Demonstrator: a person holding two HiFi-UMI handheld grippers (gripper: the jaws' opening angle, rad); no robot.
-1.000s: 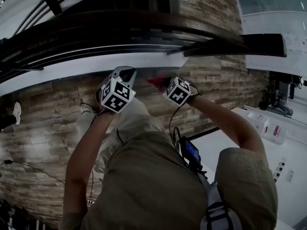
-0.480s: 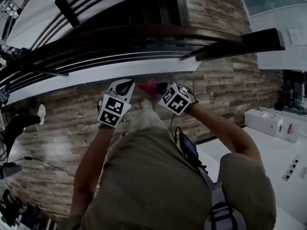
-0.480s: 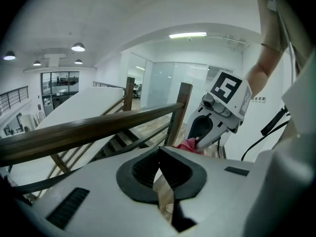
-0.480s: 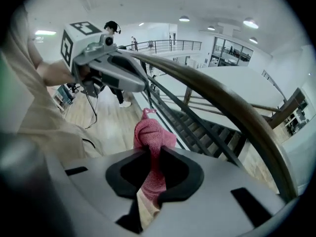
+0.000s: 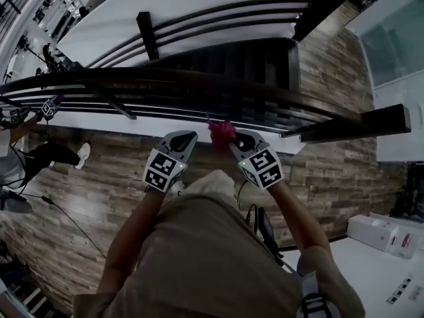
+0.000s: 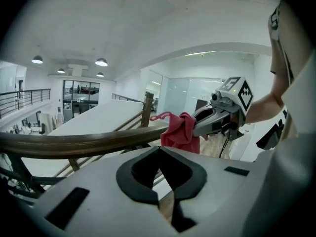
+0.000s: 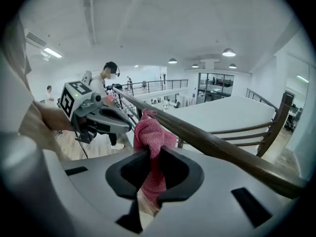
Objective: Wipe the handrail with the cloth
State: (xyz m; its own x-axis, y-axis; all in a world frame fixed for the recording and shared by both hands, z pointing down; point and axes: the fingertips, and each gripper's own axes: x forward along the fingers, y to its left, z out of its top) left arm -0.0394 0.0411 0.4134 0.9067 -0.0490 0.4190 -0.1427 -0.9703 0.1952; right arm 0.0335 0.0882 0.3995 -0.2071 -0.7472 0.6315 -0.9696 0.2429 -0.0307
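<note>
Right gripper view shows the right gripper (image 7: 149, 154) clenched on a bunched pink-red terry cloth (image 7: 149, 132). The cloth's free top rises just beside the dark curved wooden handrail (image 7: 222, 149), on its near side; whether it presses on the wood I cannot tell. The left gripper (image 6: 159, 149) hangs just below the handrail with its jaws closed together on nothing.

The main risk, I judge, is a shallow wipe. Only a small wad stands above the jaws, so the hard gripper tips could scrape the handrail, or the wad could skim the near side and miss the top. A drag along the handrail could also tug the cloth out of the pinch. Beyond the handrail lies an open stairwell (image 5: 252, 65), where a dropped cloth would fall out of reach.
</note>
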